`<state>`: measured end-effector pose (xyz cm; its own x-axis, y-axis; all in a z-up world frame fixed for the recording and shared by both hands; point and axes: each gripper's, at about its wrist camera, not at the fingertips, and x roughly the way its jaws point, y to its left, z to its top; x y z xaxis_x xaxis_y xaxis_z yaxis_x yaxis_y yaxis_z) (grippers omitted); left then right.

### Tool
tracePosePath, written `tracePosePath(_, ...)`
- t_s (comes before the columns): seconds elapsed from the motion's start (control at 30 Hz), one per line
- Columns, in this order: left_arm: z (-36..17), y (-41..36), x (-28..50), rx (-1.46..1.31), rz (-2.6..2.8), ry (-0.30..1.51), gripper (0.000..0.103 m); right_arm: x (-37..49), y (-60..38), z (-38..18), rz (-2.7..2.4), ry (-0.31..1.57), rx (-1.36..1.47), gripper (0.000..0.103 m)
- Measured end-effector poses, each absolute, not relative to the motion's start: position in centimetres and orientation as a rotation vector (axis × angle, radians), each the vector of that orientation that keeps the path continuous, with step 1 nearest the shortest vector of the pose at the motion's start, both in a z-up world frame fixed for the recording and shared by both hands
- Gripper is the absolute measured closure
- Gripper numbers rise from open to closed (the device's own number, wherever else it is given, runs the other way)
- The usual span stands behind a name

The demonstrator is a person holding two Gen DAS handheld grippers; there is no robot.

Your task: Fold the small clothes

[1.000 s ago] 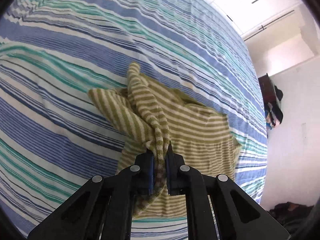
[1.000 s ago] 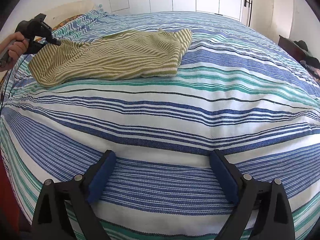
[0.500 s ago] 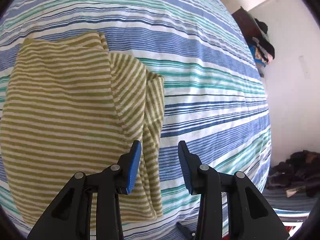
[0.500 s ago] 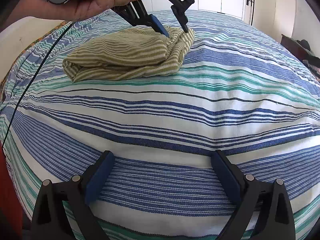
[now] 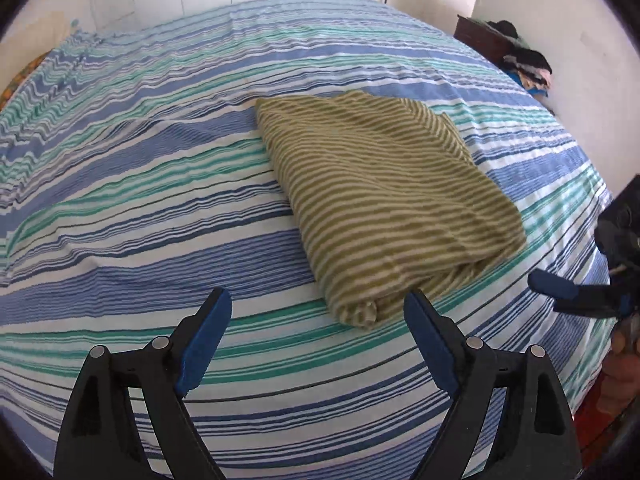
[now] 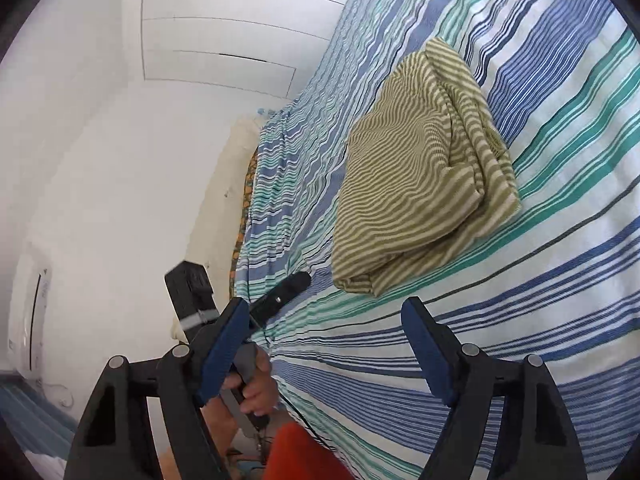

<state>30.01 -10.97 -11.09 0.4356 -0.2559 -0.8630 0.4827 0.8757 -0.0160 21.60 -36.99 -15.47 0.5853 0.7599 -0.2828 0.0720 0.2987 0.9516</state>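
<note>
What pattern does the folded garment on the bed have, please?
Narrow olive-green and cream stripes on the folded knit garment; clearest in the left wrist view.

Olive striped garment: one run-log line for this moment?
garment: olive striped garment folded, flat on striped bedspread | left tool: open, empty, apart | right tool: open, empty, apart

The left wrist view looks level across the bed (image 5: 120,208), the shirt (image 5: 384,200) just beyond its fingers (image 5: 208,336). The right wrist view is rolled sideways, facing the same shirt (image 6: 416,184) and bed (image 6: 560,280) from near.
</note>
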Motion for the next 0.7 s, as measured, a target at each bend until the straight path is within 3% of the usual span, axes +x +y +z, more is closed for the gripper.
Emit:
tracePosePath(0.13, -12.5, -13.3, 29.7, 0.369, -0.416, 0.944, 0.021, 25.5, -37.7, -18.5, 0.335, 0.895, 1.312, 0.033)
tracePosePath(0.17, -12.6, -13.6, 29.9, 0.356, -0.421, 0.936, 0.038, 26.0, -38.2, -19.1, 0.282, 0.891, 1.336, 0.037)
tracePosePath(0.2, -12.6, -13.7, 30.0, 0.328, -0.445, 0.946, 0.076, 26.3, -38.7, -19.5, 0.231, 0.887, 1.359, 0.06)
tracePosePath(0.23, -12.7, -13.5, 30.0, 0.297, -0.479, 0.973, 0.095, 26.5, -39.1, -19.7, 0.196, 0.888, 1.36, 0.101)
tracePosePath(0.33, -12.5, -13.6, 28.6, 0.318, -0.486, 0.935, 0.094, 26.7, -39.6, -16.5, 0.173, 0.859, 1.221, 0.1)
tracePosePath(0.43, -15.3, -14.1, 28.3, 0.404, -0.498, 1.028, 0.089, 26.2, -39.3, -15.1, 0.132, 0.896, 1.054, 0.1)
tracePosePath(0.53, -16.0, -14.0, 27.7, 0.471, -0.474, 1.032, 0.071, 26.1, -39.8, -19.2, 0.066, 1.048, 1.103, 0.099)
tracePosePath(0.57, -15.6, -13.5, 27.5, 0.455, -0.483, 1.046, 0.057, 26.0, -40.0, -19.2, 0.083, 1.04, 1.112, 0.097)
tracePosePath(0.63, -13.6, -11.6, 26.6, 0.367, -0.52, 1.022, 0.052, 26.1, -40.0, -16.8, 0.099, 1.024, 0.98, 0.077)
tracePosePath(0.7, -11.1, -9.9, 26.3, 0.239, -0.55, 0.979, 0.042, 26.2, -40.1, -13.2, 0.102, 0.964, 0.815, 0.063)
